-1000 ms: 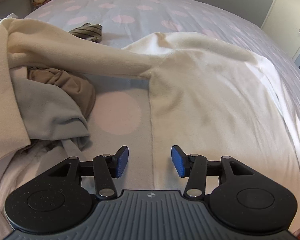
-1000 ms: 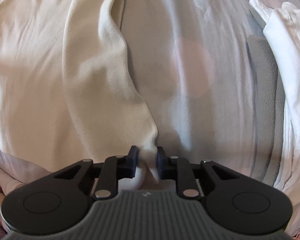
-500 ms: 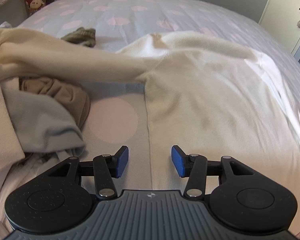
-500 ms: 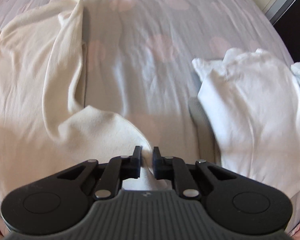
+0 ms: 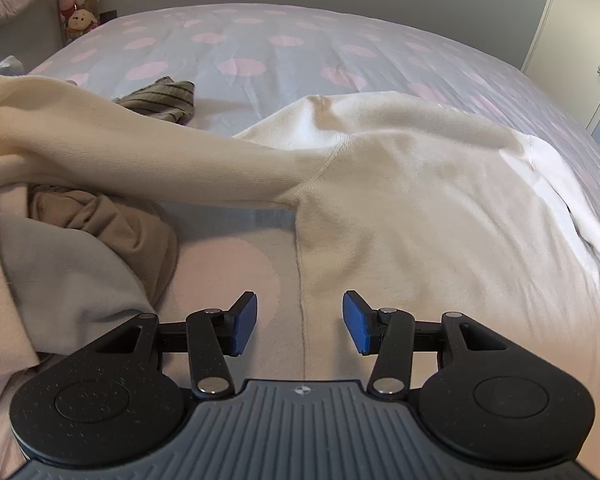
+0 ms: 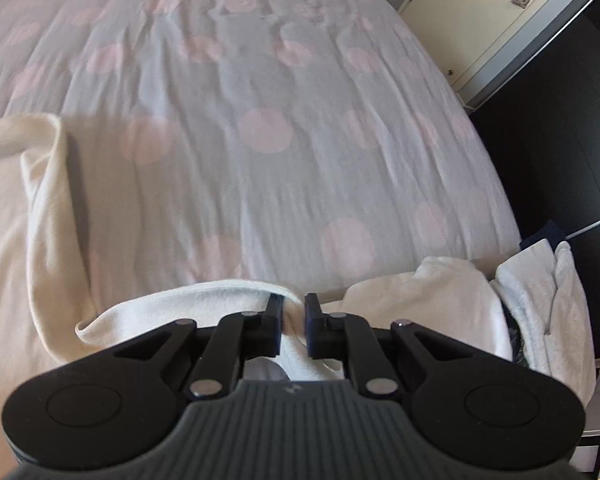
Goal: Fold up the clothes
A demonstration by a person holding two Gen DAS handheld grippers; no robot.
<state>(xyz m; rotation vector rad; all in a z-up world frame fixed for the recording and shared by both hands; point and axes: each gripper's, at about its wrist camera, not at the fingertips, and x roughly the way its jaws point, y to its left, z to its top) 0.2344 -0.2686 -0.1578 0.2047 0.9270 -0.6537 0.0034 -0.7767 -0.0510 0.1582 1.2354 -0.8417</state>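
Left gripper (image 5: 299, 329): blue pads spread wide, nothing between them, hovering low over the side seam of the cream sweatshirt (image 5: 400, 216). Right gripper (image 6: 291, 327): jaws nearly together, pinched on a fold of the sweatshirt's sleeve cuff (image 6: 204, 300), which bunches up between the fingers.

Sweatshirt: cream, soft knit, body lying flat on the bed (image 5: 260, 52) from 12 to 3 o'clock of the left gripper. One sleeve (image 5: 140, 160) stretches out toward 10 o'clock, draped over a pile of grey and tan clothes (image 5: 84, 248). Far shoulder area is rumpled. In the right wrist view the other side of the garment stands in a raised ridge at 9–10 o'clock.

Change from 0.5 s ago: the right gripper has lifted the held cuff and tilted upward, so more open bedspread and the door (image 6: 496, 20) now show. Left view is almost unchanged.

Room: spotted bedspread is open from 11 to 1 o'clock ahead of the right gripper. Folded white clothes (image 6: 460, 300) lie at 3 o'clock just beside the bed edge. A striped garment (image 5: 160, 98) lies at 11 o'clock of the left gripper, behind the sleeve.
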